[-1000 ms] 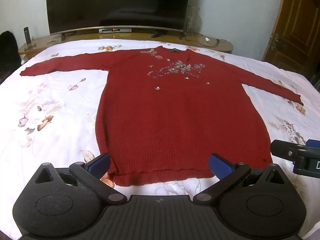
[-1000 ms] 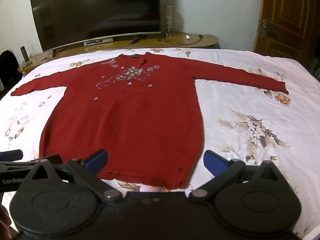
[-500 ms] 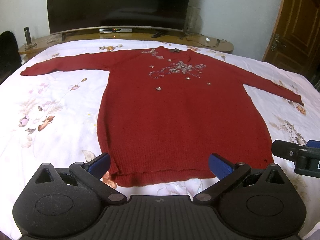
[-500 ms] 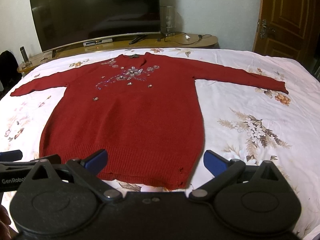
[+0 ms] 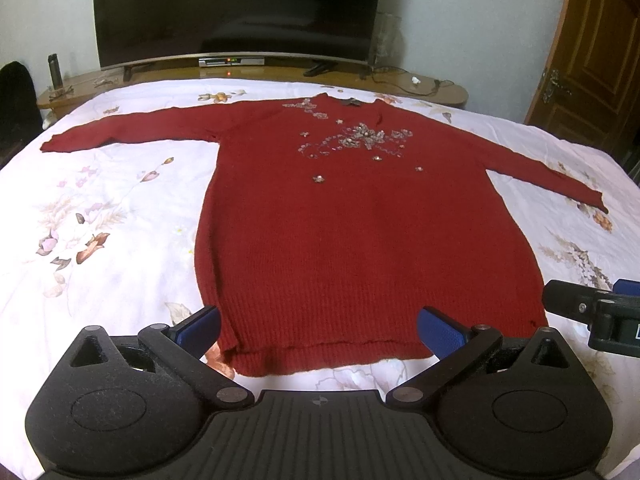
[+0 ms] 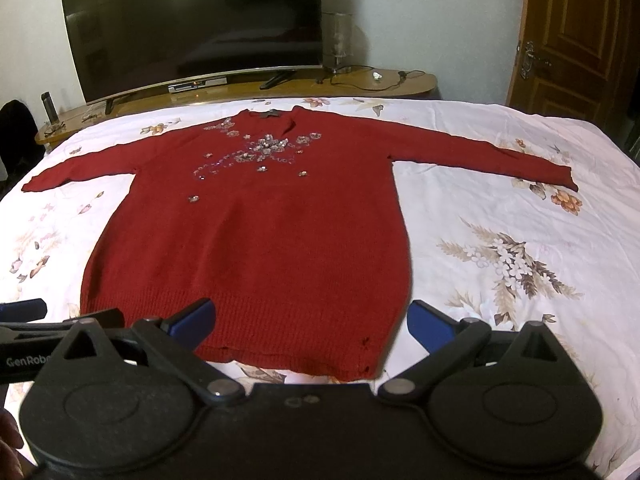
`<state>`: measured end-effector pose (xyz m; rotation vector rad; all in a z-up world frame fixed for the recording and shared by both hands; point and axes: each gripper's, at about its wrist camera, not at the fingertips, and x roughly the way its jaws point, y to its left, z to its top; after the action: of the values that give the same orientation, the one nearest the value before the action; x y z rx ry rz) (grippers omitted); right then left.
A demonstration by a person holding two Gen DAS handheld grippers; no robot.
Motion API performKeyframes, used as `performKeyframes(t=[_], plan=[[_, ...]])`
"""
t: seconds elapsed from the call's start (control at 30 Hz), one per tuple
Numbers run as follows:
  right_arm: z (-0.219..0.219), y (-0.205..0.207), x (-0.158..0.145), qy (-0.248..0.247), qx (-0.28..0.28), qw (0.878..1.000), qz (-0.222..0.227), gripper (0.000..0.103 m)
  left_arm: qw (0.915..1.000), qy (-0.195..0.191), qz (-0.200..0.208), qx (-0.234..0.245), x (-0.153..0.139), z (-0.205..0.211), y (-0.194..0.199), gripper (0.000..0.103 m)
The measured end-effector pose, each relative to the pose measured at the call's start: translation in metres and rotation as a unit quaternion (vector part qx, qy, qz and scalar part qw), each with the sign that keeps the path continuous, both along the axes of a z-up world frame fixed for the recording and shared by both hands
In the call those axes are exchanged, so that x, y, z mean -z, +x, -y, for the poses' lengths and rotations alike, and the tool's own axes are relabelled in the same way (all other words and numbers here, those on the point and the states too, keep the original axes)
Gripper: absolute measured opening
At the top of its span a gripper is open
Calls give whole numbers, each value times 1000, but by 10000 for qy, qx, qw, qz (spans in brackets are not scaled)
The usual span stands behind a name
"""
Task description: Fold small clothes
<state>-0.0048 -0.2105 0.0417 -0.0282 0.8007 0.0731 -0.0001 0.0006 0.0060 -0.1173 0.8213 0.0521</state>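
Your red sweater (image 5: 360, 232) lies flat on the floral bed sheet (image 5: 100, 220), sleeves spread left and right, collar far, hem near. Your left gripper (image 5: 318, 330) spreads wide over the hem's left part, holding nothing. Your right gripper (image 6: 310, 322) spreads wide, empty, with the hem's right corner between its fingers (image 6: 428, 326).

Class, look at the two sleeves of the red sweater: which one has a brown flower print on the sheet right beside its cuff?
The sleeve on the right of the red knitted sweater: a brown flower print lies beside its cuff. The left sleeve ends on plain white sheet.
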Motion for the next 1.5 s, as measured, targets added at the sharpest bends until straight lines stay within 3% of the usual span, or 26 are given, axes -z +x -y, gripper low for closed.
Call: performKeyframes(t=[1.07,1.13,1.23,1.3,1.37,1.5], plan=[[-3,3,2,53,-43,10000,-28,102,10000,46,-4,4,0,1,2,103],[1,3,2,135,13,9999,68,102,9998,11,180,122,-3,0,7,103],[19,2,-4,418,164,9970,635,102,9946,104,985,316,-11,-1,21,103],[38,10,-6,555,305,9935,946,102,9903,222,1294,451,-11,0,39,103],[69,29,-8,804,544,9893,1093,101,9878,329,1398,604,-12,1,62,103],[137,68,-10,1029,1356,9731,1555,100,9850,418,1652,275,-14,-6,101,103]])
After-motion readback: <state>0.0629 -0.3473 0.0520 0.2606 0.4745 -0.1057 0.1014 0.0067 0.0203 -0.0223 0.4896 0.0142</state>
